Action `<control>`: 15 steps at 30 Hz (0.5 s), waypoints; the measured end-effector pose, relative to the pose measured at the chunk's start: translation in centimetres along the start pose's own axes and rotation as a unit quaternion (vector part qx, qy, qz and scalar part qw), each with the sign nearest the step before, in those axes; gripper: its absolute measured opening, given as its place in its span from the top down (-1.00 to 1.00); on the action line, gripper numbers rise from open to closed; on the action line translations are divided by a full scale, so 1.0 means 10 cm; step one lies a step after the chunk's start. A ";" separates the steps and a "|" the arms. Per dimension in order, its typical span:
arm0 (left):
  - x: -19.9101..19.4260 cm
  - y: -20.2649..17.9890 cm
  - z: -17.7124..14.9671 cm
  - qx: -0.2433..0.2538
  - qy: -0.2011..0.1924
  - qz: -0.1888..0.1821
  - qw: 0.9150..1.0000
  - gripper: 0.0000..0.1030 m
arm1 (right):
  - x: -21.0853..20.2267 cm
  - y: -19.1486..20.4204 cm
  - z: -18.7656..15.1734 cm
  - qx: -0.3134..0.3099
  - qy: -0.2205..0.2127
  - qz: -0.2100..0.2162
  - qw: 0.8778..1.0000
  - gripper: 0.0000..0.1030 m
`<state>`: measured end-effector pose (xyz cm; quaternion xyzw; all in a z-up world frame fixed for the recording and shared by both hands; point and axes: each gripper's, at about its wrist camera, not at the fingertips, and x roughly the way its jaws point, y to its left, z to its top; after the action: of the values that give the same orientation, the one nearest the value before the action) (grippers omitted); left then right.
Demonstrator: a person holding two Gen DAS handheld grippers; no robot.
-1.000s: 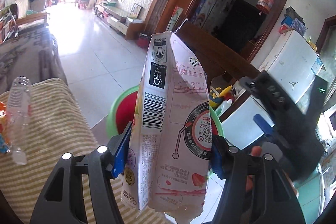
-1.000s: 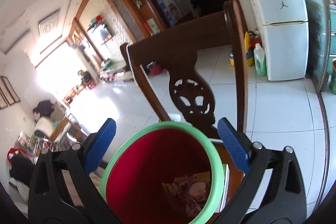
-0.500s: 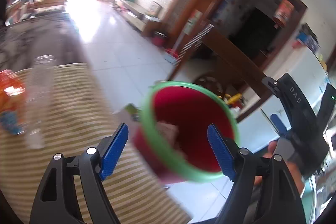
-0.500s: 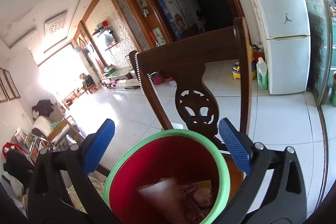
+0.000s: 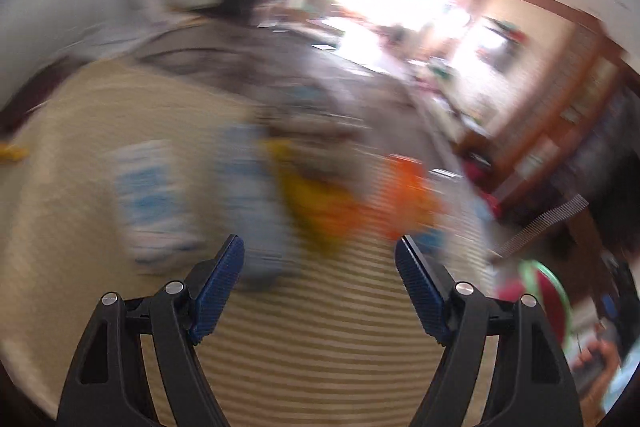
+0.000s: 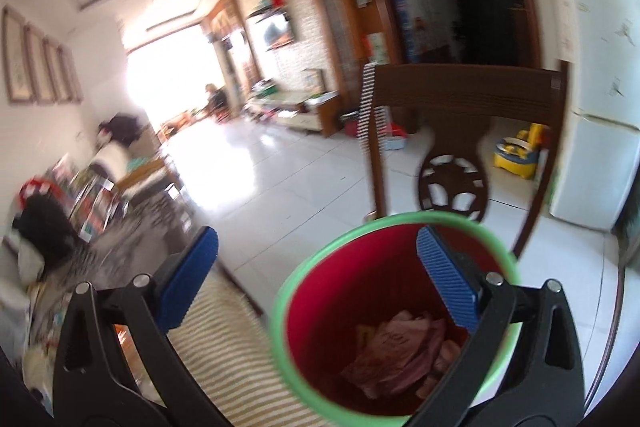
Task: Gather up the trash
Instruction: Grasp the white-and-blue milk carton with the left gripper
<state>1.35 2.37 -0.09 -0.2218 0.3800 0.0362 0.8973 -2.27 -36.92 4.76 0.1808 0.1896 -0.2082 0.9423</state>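
A red bin with a green rim (image 6: 396,311) stands beside the striped table (image 6: 224,355), with the pink-white carton and other wrappers (image 6: 396,351) lying inside. My right gripper (image 6: 316,259) is open and empty above the bin's rim. My left gripper (image 5: 320,267) is open and empty over the striped tablecloth (image 5: 312,359). Ahead of it, blurred, lie blue-white packets (image 5: 156,203), a yellow-orange wrapper (image 5: 316,207) and an orange packet (image 5: 408,195). The bin shows at the left wrist view's right edge (image 5: 536,287).
A dark wooden chair (image 6: 456,151) stands behind the bin. A white fridge (image 6: 596,99) is at the right. A grey sofa (image 5: 256,67) lies beyond the table. The tiled floor (image 6: 280,187) stretches toward the bright window.
The carton left my left gripper and dropped into the bin. My left gripper swung left toward the trash on the table, opened wide. My right gripper shifted left of the bin.
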 end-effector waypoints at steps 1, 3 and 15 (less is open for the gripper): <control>0.02 0.15 0.04 -0.015 -0.002 0.015 1.000 -0.43 | 0.01 0.10 -0.03 -0.010 0.006 0.010 1.000 -0.91; 0.12 0.40 0.12 -0.032 0.003 0.061 0.998 -0.42 | 0.01 0.30 -0.09 -0.030 0.017 0.027 0.999 -0.91; 0.87 0.92 0.36 -0.058 0.065 0.158 0.984 -0.25 | 0.01 1.16 -0.38 -0.133 0.036 0.067 0.988 -0.91</control>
<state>7.73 11.23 -7.34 -0.2126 0.4650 0.1851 0.8392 2.06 -25.48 4.49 0.0734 0.2367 -0.1107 0.9625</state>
